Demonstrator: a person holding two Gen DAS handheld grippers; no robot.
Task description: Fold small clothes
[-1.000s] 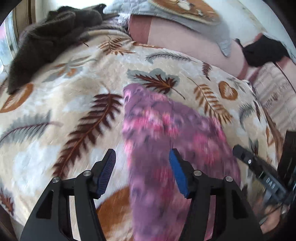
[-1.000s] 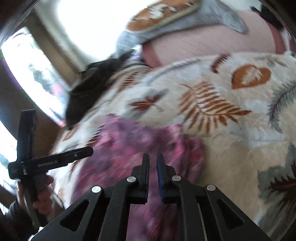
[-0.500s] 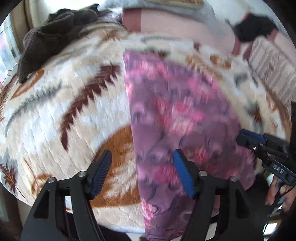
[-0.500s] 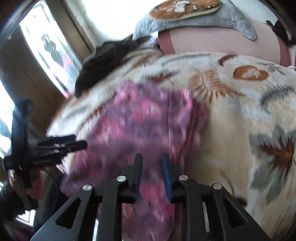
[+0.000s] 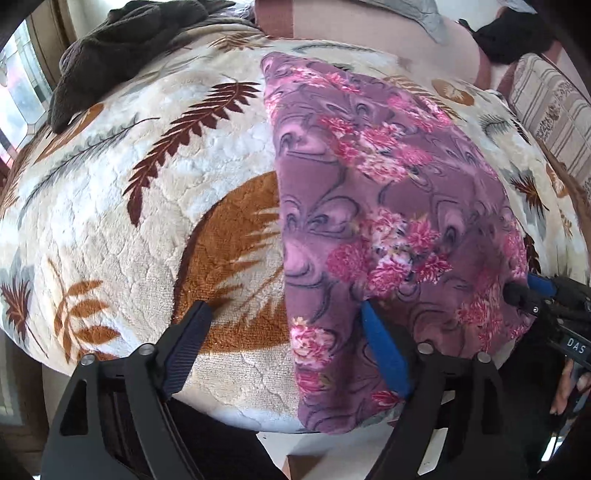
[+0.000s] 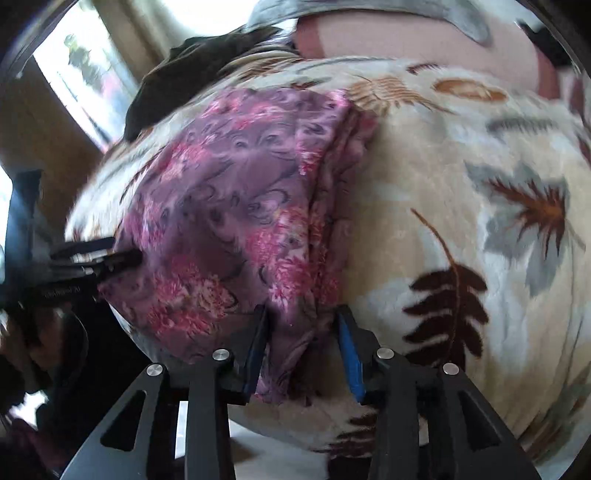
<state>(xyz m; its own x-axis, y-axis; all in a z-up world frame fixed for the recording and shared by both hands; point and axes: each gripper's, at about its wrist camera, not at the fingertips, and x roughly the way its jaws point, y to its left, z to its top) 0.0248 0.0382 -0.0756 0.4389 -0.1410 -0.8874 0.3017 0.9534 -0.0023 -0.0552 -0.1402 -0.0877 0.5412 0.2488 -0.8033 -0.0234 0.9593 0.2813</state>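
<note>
A purple garment with pink flowers (image 5: 388, 192) lies flat on a cream leaf-print blanket (image 5: 147, 206), its near end hanging over the bed's front edge. My left gripper (image 5: 284, 332) is open, straddling the garment's near left edge without holding it. My right gripper (image 6: 301, 325) is open around the garment (image 6: 236, 192) at its bunched near right edge; the cloth sits between the fingers. The right gripper also shows in the left wrist view (image 5: 539, 291), at the garment's right corner. The left gripper shows in the right wrist view (image 6: 99, 258) at the left corner.
A dark brown garment (image 5: 122, 48) lies heaped at the bed's far left by a window. A pink pillow (image 5: 369, 26) with a grey cover lies at the far end. A black item (image 5: 513, 37) and a striped cushion (image 5: 554, 107) lie at the right.
Both grippers have drawn back toward the bed's front edge. The right gripper, shut a second ago, has opened. The garment now lies flat and stretched out.
</note>
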